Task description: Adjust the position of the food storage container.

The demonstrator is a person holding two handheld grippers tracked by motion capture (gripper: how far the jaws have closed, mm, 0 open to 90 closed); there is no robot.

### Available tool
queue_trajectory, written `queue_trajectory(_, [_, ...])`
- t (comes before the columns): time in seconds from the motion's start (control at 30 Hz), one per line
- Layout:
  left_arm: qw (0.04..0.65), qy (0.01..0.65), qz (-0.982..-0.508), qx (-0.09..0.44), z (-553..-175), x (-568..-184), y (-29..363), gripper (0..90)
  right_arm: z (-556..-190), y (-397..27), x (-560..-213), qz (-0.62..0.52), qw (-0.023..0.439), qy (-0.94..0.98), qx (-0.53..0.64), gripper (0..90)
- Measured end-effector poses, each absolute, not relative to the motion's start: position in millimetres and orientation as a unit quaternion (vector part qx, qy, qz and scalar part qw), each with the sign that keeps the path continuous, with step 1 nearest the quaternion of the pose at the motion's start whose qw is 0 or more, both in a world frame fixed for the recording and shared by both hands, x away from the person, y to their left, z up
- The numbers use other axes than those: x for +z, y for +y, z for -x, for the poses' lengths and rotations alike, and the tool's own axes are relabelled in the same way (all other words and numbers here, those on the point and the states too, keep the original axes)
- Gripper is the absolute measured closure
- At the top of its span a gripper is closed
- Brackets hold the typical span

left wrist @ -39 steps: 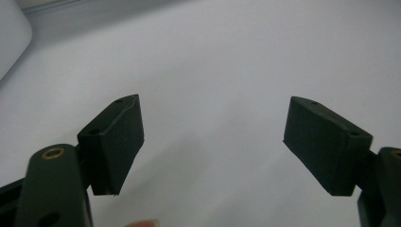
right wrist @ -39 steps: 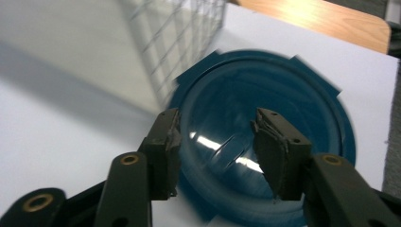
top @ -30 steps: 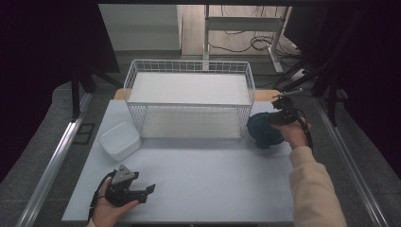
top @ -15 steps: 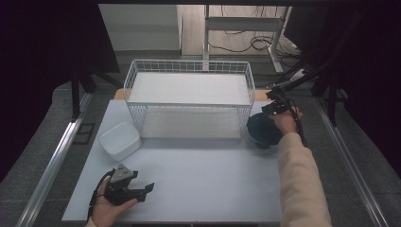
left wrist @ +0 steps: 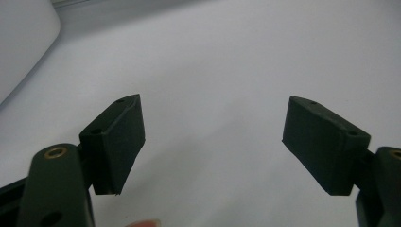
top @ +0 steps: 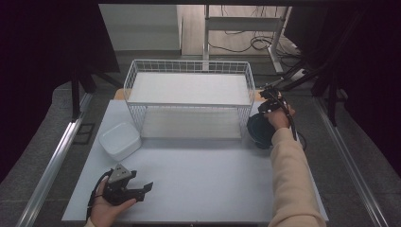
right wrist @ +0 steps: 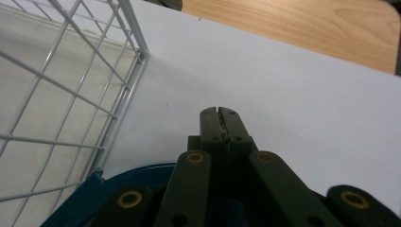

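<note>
Right tongs [right wrist: 220, 111] over dark-teal bowl [top: 259, 131]

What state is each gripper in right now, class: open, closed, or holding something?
Left gripper: open, nothing between its jaws.
Right gripper: closed above the teal bowl; its jaws have just been closing, and whether they pinch the rim cannot be told.

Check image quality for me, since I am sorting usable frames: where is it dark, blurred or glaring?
High view: surroundings dark, white table evenly lit. Left gripper view: the black jaws are soft, a white container blurs at the corner. Right gripper view: wire basket sharp, teal bowl soft; no glare.
</note>
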State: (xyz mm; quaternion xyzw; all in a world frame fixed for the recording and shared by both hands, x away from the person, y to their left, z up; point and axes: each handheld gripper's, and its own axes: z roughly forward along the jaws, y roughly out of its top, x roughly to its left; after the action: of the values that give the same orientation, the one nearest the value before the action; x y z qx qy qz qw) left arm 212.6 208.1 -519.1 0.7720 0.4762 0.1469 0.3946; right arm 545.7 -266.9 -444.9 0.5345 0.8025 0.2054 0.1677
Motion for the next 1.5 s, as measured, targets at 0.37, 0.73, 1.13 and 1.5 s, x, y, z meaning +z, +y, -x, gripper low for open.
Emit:
queue_trajectory(0.37, [0.393,0.478,-0.773,0.143,-210.0,-520.4,208.0,21.4,-537.6,-269.7,-444.8,-0.554,0.151,0.791,0.209,89.6])
queue_trajectory(0.73, [0.390,0.481,-0.772,0.142,-208.7,-520.5,208.2,21.4,-530.6,-270.8,-448.2,-0.550,0.137,0.796,0.212,89.7])
queue_trajectory(1.13, [0.394,0.482,-0.770,0.137,-208.5,-520.2,208.9,21.4,-509.9,-266.3,-451.9,-0.538,0.133,0.808,0.200,89.7])
queue_trajectory(1.5, [0.398,0.476,-0.774,0.129,-209.9,-520.5,209.6,21.4,-475.9,-259.6,-451.9,-0.515,0.123,0.827,0.186,89.7])
